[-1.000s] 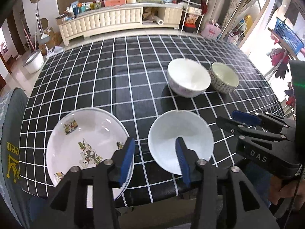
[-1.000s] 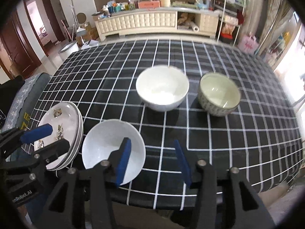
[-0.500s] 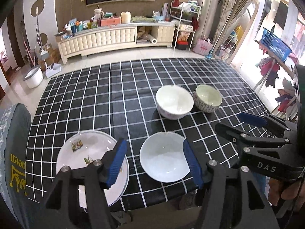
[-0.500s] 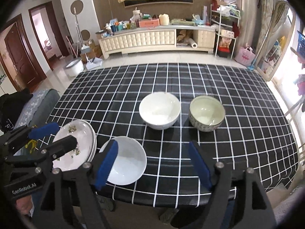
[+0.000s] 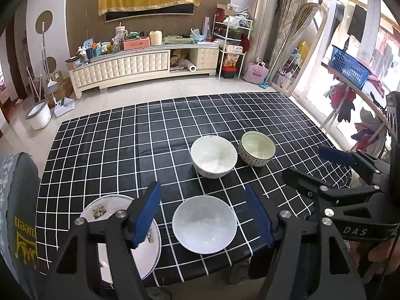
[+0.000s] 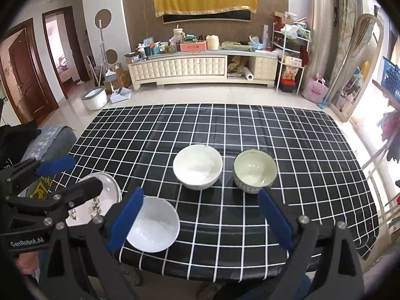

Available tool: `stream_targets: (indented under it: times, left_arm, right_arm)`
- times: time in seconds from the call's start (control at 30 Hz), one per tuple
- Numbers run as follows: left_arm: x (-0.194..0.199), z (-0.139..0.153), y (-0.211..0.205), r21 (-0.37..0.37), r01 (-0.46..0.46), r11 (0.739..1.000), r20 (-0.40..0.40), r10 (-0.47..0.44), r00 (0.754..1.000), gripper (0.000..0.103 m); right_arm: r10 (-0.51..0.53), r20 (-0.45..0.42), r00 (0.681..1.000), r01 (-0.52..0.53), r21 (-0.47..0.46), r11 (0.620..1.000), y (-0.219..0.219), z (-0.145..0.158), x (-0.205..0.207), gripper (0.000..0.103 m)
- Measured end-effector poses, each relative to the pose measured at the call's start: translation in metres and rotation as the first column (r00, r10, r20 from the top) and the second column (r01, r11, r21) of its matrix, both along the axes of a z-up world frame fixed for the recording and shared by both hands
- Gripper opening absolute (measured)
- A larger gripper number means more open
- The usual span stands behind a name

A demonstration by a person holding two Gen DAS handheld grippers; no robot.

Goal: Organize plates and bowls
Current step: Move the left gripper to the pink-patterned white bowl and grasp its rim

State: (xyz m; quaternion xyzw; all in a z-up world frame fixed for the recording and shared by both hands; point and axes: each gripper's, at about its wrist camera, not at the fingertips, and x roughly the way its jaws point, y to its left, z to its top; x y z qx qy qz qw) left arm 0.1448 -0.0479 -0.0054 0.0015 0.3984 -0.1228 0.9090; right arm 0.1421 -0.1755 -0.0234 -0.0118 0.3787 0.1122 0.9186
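Note:
On the black checked tablecloth (image 5: 105, 150) lie a stack of printed plates (image 5: 150, 240) at the near left edge and a plain white bowl (image 5: 204, 224) beside it. Farther back stand a larger white bowl (image 5: 214, 155) and a patterned bowl (image 5: 256, 148). My left gripper (image 5: 203, 216) hovers above the near white bowl, its jaws opening, nothing between them. My right gripper (image 6: 201, 218) hangs over the front edge, its jaws also opening and empty; the white bowl (image 6: 152, 223) sits under its left finger. The plates (image 6: 100, 200) are partly hidden behind the left gripper.
A dark cushioned chair (image 5: 17, 212) stands at the table's left end. A long cream sideboard (image 6: 200, 67) with clutter, a shelf rack (image 6: 290, 57), a white bucket (image 6: 96, 97) and a blue basket (image 5: 350, 66) lie beyond the table. A hand (image 5: 382, 255) holds the right gripper.
Both grippers have risen and tilted up, so the dishes look smaller and more of the room shows. Both sets of jaws have spread wider. The dishes have not moved.

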Motion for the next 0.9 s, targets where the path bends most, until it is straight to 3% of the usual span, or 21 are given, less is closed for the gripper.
stream_targets:
  times: [0.23, 0.9]
  left_arm:
    - [0.019, -0.001, -0.002, -0.004, -0.018, 1.0, -0.012, 0.018, 1.0, 0.074]
    - [0.088, -0.023, -0.001, 0.026, -0.046, 0.999, -0.09, 0.048, 0.995, 0.074]
  right_arm:
    - [-0.01, 0.0, 1.0, 0.01, -0.033, 0.999, -0.005, -0.003, 0.017, 0.101]
    - [0.056, -0.07, 0.996, -0.059, -0.042, 0.997, 0.001, -0.025, 0.083, 0.101]
